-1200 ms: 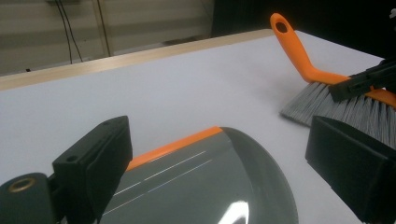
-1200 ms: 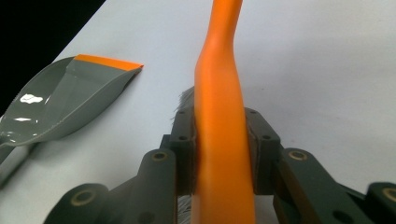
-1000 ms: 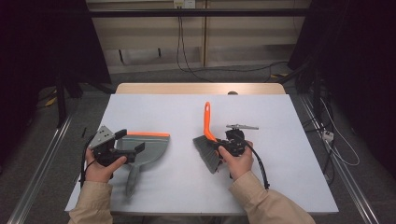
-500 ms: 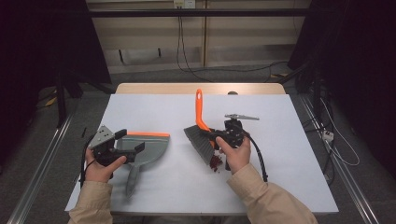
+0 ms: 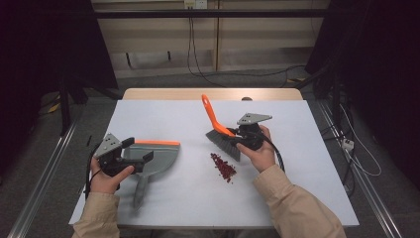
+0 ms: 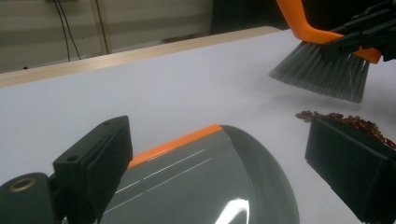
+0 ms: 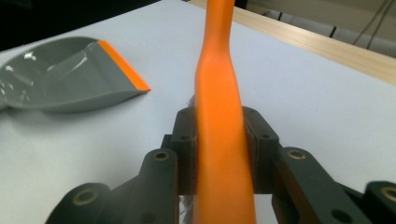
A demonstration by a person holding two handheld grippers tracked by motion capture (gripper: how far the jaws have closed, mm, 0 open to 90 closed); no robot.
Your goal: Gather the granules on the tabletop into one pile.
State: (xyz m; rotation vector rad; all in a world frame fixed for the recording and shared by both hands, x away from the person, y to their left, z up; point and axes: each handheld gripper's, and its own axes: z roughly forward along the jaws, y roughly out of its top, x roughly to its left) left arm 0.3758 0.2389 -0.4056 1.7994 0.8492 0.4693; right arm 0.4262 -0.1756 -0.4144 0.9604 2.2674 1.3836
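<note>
on the left side of the table (image 5: 307, 193) the left gripper (image 5: 141, 151) hangs over the back part of the grey dustpan (image 5: 158, 158), where the pan meets its handle. in the left gripper view its jaws stand wide apart with the pan under them, and the pads do not press on anything, so it is open and holds nothing. the pan lies flat, its orange lip turned to the far side of the table. it looks like light, stiff, smooth plastic, so i think it can slide away when the brush pushes against it; the narrow handle toward the person seems a better place to take it than the wide, glossy shell. a little to the right, between pan and brush, a small heap of dark red bits (image 5: 224, 166) lies on the table; they look loose and light, easy to scatter. further right, the right gripper (image 5: 236, 135) is closed on the orange handle of the brush (image 5: 222, 136), low, near the grey bristles; in the right gripper view the pads squeeze the handle from both sides. the brush hangs just above the heap, bristles down, handle pointing up and away. the handle is stiff and smooth, the bristles soft, so a gentle, low stroke is probably best.
</note>
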